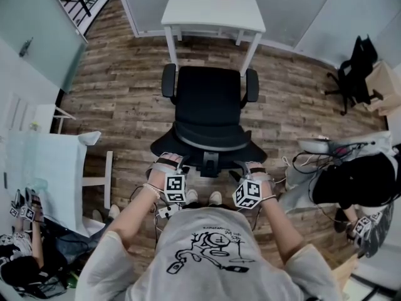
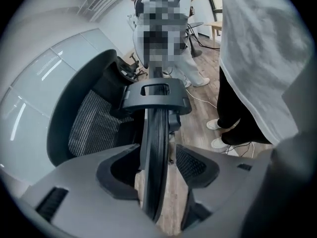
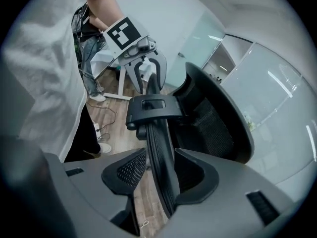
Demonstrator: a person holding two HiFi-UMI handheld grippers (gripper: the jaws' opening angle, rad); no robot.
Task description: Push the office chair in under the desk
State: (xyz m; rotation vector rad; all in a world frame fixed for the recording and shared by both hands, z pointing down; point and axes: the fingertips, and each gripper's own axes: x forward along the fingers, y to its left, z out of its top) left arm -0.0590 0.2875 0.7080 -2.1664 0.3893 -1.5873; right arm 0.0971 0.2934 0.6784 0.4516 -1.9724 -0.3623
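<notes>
Evidently pre-push: left gripper (image 2: 158,155) and right gripper (image 3: 161,155) straddle, unclenched, the black mesh office chair (image 1: 208,105); next, clamp, roll it under the white desk (image 1: 213,14).

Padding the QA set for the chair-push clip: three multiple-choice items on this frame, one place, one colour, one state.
1. Where is the office chair relative to the desk? A. Under it. B. In front, not under it. C. On top of it.
2. What colour is the desk? A. White. B. Black. C. Brown.
3. How do the left gripper's jaws stand? A. Shut, empty. B. Apart, headrest edge between them. C. Shut on a cable.
1 B: seat sits short of the desk. 2 A: top and legs are white. 3 B: floor shows between headrest and one jaw.
</notes>
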